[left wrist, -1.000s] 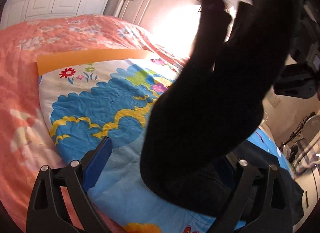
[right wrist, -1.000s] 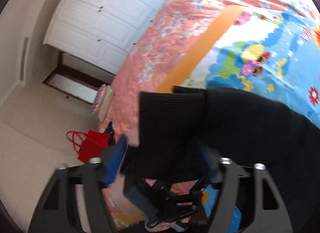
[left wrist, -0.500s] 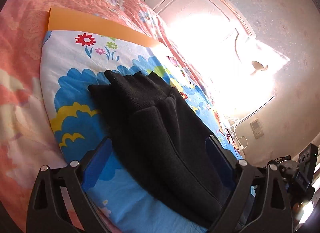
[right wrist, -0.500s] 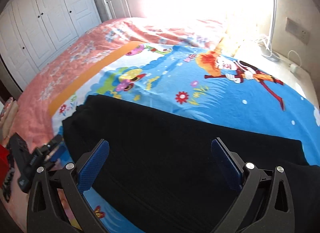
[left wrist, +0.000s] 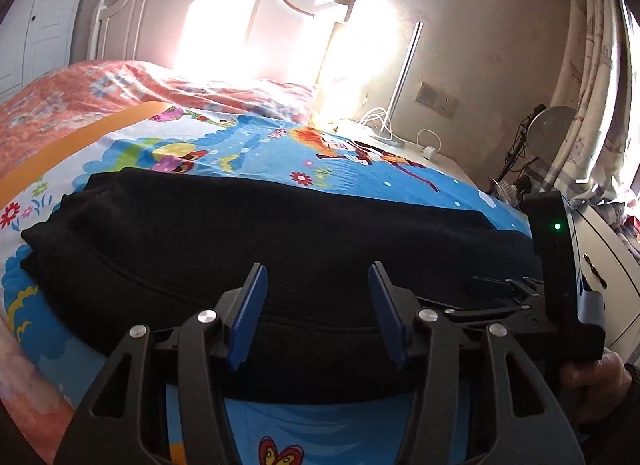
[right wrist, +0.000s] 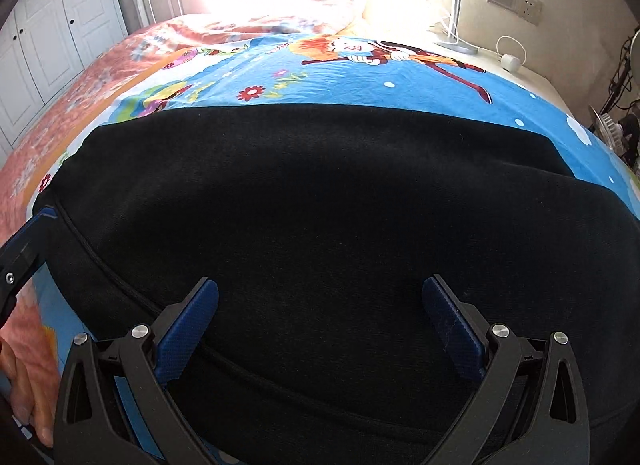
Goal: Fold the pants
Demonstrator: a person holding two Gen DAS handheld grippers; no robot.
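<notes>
Left wrist: black pants flat on cartoon sheet

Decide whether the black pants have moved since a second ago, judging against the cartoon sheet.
Yes. The black pants, then hanging above the cartoon sheet, now lie flat across it.

The left gripper is tilted down over the near edge of the black pants, and its jaws have just been closing to about half width, with nothing pressed between the blue pads. The right gripper points more steeply down at the pants with its jaws wide apart, the pads not pressing the cloth. A hand holds the right gripper's body, to the right of the pants.
</notes>
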